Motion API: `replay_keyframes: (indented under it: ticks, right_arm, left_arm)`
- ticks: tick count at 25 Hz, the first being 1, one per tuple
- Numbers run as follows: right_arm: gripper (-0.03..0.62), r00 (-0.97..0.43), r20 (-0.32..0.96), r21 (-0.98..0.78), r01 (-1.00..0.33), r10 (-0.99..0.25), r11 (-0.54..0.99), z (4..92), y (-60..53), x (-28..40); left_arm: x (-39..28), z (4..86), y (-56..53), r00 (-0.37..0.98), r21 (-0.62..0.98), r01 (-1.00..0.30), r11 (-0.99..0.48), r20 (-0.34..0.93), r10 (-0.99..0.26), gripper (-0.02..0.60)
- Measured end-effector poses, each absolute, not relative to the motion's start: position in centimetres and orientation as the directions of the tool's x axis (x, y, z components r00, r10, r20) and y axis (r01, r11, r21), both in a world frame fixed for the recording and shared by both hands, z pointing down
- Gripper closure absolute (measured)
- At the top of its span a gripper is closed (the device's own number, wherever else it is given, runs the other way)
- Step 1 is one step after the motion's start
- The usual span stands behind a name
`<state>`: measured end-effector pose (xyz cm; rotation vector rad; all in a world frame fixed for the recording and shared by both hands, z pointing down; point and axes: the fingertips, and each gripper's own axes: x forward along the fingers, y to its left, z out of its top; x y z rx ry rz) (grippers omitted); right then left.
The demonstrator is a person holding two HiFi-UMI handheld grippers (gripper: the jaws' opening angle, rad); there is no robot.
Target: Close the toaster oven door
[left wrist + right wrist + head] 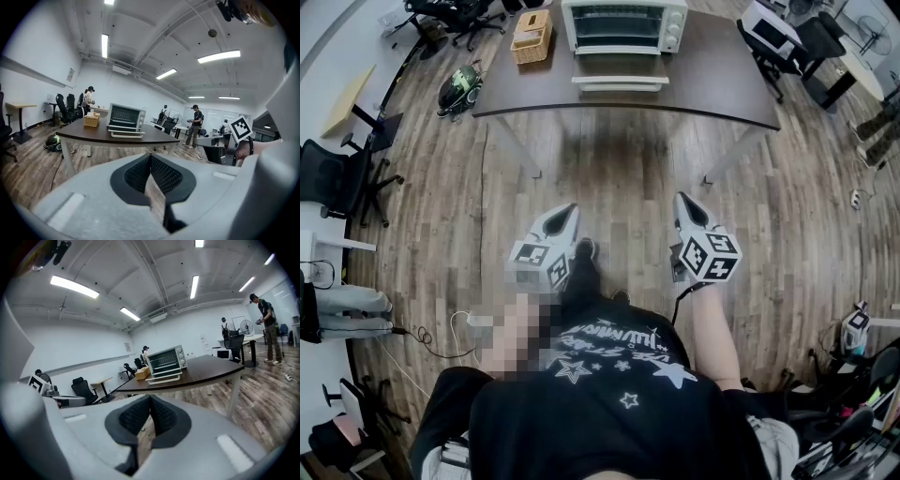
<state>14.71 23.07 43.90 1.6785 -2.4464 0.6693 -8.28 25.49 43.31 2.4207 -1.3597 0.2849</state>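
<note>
A white toaster oven [623, 26] stands at the far side of a dark brown table [712, 84], with its door [619, 82] folded down flat toward me. Well short of the table, over the wooden floor, I hold my left gripper [570, 211] and my right gripper [682, 200]. Both point at the oven and both are shut, with nothing between the pads. The left gripper view has the oven [125, 118] and its lowered door [126, 134] far beyond the closed jaws. So does the right gripper view, with the oven [165, 361] and its door [164, 378] far off.
A wicker basket [532, 37] sits on the table left of the oven. A green and black bag [461, 89] lies on the floor by the table's left end. Office chairs [342, 178] stand at the left, desks [787, 37] at the right. People stand far off [196, 124].
</note>
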Motion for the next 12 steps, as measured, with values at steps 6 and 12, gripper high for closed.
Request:
replay_keyframes:
  ticks: [6,12]
  right_arm:
    - [0.589,-0.363,0.322,-0.284,-0.918,-0.874,0.277,43.9,23.0,15.1]
    - [0.589,-0.339,0.346,-0.285,-0.926,-0.875,0.246,45.0,22.5,15.8]
  left_arm:
    - [-9.3,43.7,24.9,0.499,0.191,-0.867,-0.461,0.346,-0.795,0.571]
    - [-9.5,44.9,24.6,0.496,0.203,-0.868,-0.453,0.369,-0.786,0.571]
